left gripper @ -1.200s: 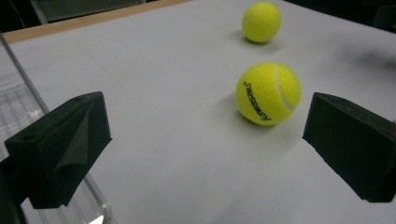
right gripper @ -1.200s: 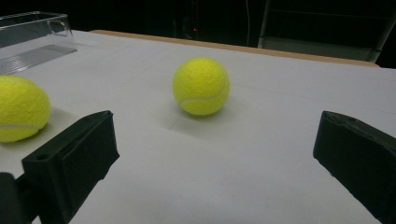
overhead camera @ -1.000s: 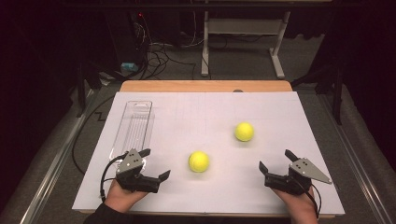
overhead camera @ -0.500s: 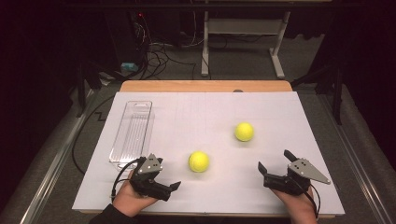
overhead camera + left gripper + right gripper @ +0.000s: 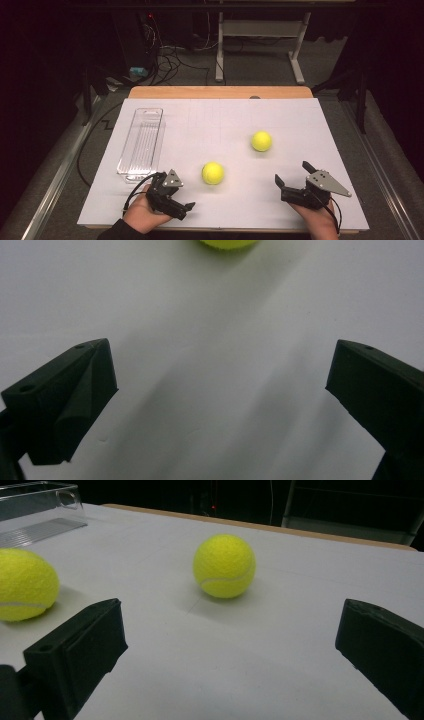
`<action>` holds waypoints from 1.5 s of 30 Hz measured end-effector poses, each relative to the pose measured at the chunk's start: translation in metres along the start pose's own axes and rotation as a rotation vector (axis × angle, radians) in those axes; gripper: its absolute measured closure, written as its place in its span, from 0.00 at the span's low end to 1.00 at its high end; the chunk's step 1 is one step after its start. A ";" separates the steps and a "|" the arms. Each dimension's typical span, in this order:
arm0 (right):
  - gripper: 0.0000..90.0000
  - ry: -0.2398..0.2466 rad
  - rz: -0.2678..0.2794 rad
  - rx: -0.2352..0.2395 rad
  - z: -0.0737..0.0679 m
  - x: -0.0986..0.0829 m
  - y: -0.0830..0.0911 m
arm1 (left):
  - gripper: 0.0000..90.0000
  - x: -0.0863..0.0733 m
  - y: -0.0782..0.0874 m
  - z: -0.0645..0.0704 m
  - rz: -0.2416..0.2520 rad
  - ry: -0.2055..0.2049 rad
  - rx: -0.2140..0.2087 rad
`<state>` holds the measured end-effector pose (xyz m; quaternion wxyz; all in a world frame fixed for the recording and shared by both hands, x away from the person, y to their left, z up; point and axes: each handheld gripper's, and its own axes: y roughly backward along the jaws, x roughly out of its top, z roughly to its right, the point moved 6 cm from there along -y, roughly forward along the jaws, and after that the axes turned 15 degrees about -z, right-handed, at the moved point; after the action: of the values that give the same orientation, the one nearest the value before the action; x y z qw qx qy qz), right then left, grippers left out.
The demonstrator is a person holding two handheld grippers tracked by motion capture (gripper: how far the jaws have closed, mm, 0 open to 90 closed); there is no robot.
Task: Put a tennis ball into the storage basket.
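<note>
Tennis balls are the work items: two lie loose on the white table sheet (image 5: 300, 120), well apart from each other, with room around each for jaws to pass on both sides. Ordered by size, the sheet comes first, then the clear plastic tray (image 5: 141, 144), which stands empty along the left edge, probably the receptacle for the balls. The near tennis ball (image 5: 213, 173) lies right of the tray's near end; the far tennis ball (image 5: 261, 141) sits farther back and to the right. The left gripper (image 5: 181, 201) rests low at the front edge with its jaws spread wide, angled toward the near ball, which sits just ahead of it. The right gripper (image 5: 292, 176) waits at the front right, jaws also wide and empty, aimed across the table at the far ball.
</note>
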<state>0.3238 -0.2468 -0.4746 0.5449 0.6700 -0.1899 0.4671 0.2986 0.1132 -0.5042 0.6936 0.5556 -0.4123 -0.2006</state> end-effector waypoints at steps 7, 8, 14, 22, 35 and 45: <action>0.00 0.005 0.000 -0.001 0.000 0.000 -0.001 | 0.01 0.001 -0.004 0.003 -0.048 -0.010 -0.014; 0.00 0.004 0.000 -0.001 -0.001 0.000 -0.001 | 0.01 0.003 -0.004 0.002 -0.052 -0.007 -0.017; 0.00 0.028 -0.004 0.000 -0.002 -0.002 0.003 | 0.01 0.015 -0.005 0.006 -0.075 0.004 -0.020; 0.00 0.035 -0.010 0.009 -0.002 -0.005 0.003 | 0.01 0.042 -0.005 0.006 -0.082 0.019 -0.074; 0.00 0.023 -0.007 0.005 0.001 -0.006 0.004 | 0.01 0.078 -0.021 -0.004 -0.068 0.038 -0.089; 0.00 0.026 -0.012 0.006 0.000 -0.007 0.003 | 0.17 0.097 -0.024 -0.002 -0.082 0.028 -0.082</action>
<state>0.3183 -0.2494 -0.4786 0.5480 0.6667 -0.1771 0.4731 0.3610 0.0358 -0.4933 0.7127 0.5457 -0.3710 -0.2378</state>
